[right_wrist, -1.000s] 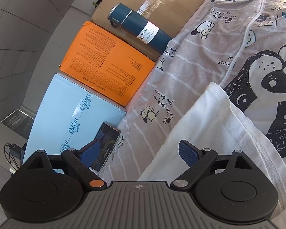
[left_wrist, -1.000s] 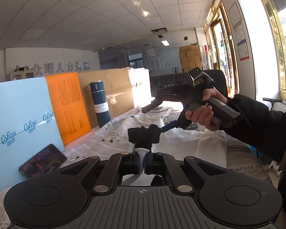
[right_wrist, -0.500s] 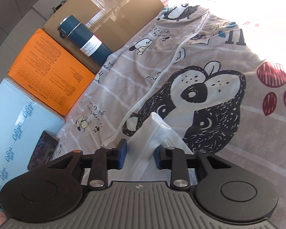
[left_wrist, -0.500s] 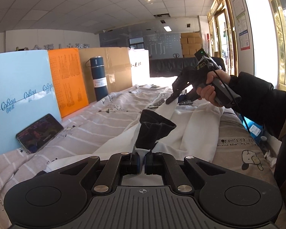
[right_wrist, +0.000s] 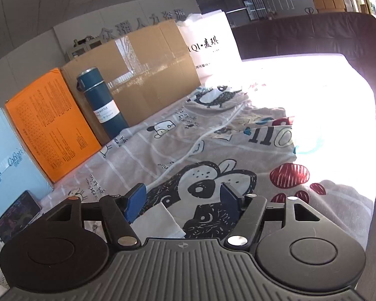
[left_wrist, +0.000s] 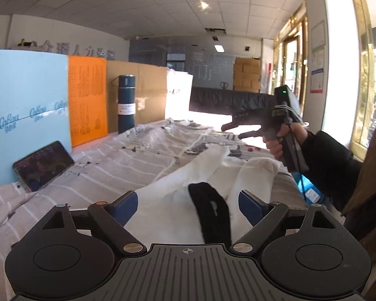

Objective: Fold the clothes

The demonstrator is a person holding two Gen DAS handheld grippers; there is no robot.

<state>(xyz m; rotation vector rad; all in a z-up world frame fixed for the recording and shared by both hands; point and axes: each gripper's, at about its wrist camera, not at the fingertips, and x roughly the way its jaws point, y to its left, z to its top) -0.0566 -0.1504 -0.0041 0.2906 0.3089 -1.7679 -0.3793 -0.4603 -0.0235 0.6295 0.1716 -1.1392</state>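
A white garment (left_wrist: 208,175) with a black collar (left_wrist: 210,215) lies bunched on the cartoon-print sheet (left_wrist: 127,155). My left gripper (left_wrist: 188,204) is open, its blue pads on either side of the collar end and apart from it. My right gripper (right_wrist: 183,200) is open and empty above a white corner of the garment (right_wrist: 158,222). In the left wrist view the right gripper (left_wrist: 234,129) is held up in the air beyond the garment's far end.
Against the left wall stand a light blue box (left_wrist: 25,110), an orange box (left_wrist: 87,100), a dark blue bottle (left_wrist: 126,102) and a cardboard box (left_wrist: 148,92). A phone (left_wrist: 42,165) leans on the blue box. A white bag (right_wrist: 210,47) stands further back.
Both grippers have opened and let go of the garment. The garment has dropped onto the sheet. The right gripper has lifted away from it.
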